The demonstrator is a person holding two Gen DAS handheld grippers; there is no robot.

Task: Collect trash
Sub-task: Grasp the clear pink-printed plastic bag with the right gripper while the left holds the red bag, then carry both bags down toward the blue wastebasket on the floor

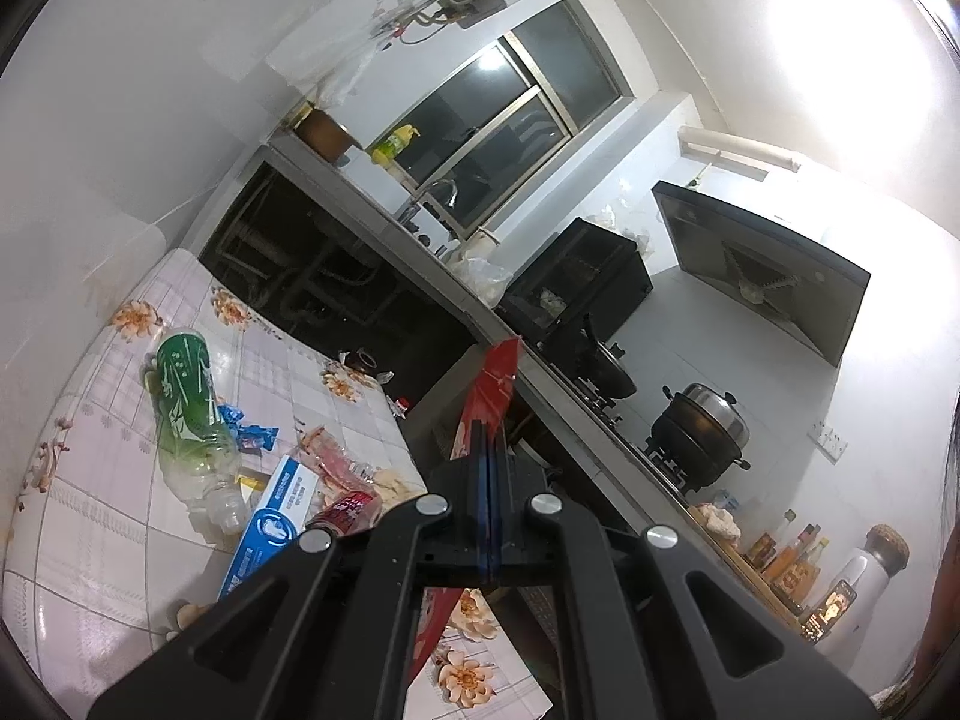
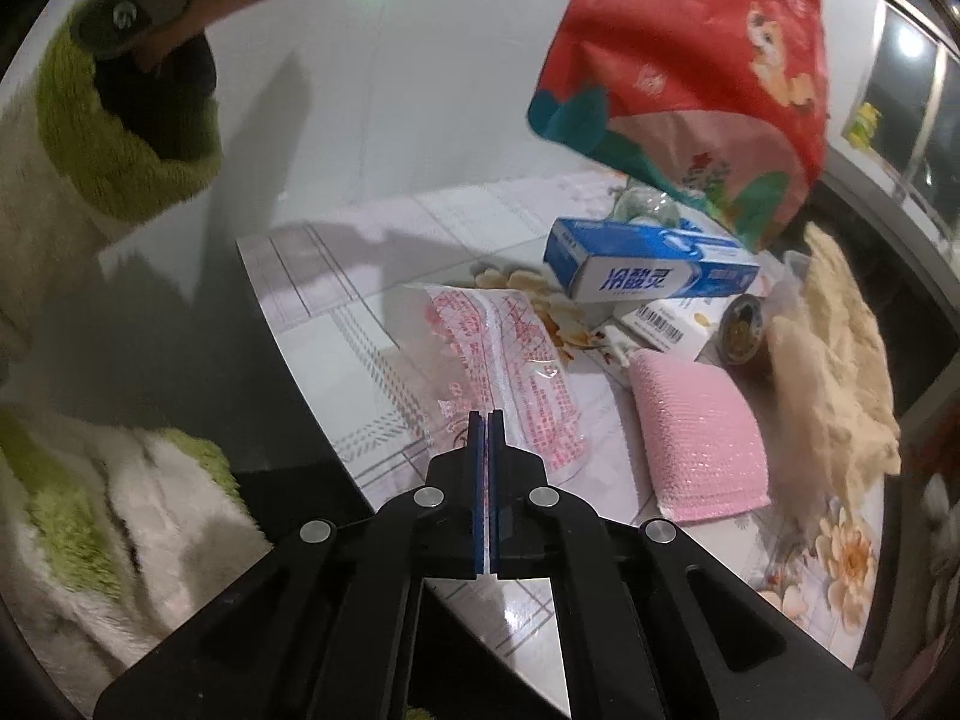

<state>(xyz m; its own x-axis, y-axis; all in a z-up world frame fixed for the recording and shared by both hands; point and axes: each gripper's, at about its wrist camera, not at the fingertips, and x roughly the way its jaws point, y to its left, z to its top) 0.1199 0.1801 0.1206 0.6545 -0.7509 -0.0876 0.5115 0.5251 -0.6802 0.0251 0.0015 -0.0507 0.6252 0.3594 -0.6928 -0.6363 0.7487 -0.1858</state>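
Note:
My left gripper (image 1: 487, 438) is shut on a red plastic bag (image 1: 495, 384) and holds it up above the table edge; the bag also hangs at the top of the right wrist view (image 2: 690, 78). My right gripper (image 2: 486, 420) is shut on the edge of a clear wrapper with red print (image 2: 510, 372) lying on the table. Trash lies on the floral tablecloth (image 1: 90, 510): a crushed green bottle (image 1: 186, 396), a blue toothpaste box (image 2: 648, 267), a red can (image 1: 348, 510), blue wrappers (image 1: 252, 432), a white barcode box (image 2: 666, 321).
A pink sponge (image 2: 696, 438) and a beige cloth (image 2: 834, 360) lie right of the wrapper. A small round tin (image 2: 744, 330) sits behind the sponge. A kitchen counter with stove and pot (image 1: 702, 426) runs beyond the table. A fuzzy green-white sleeve (image 2: 90, 150) is at left.

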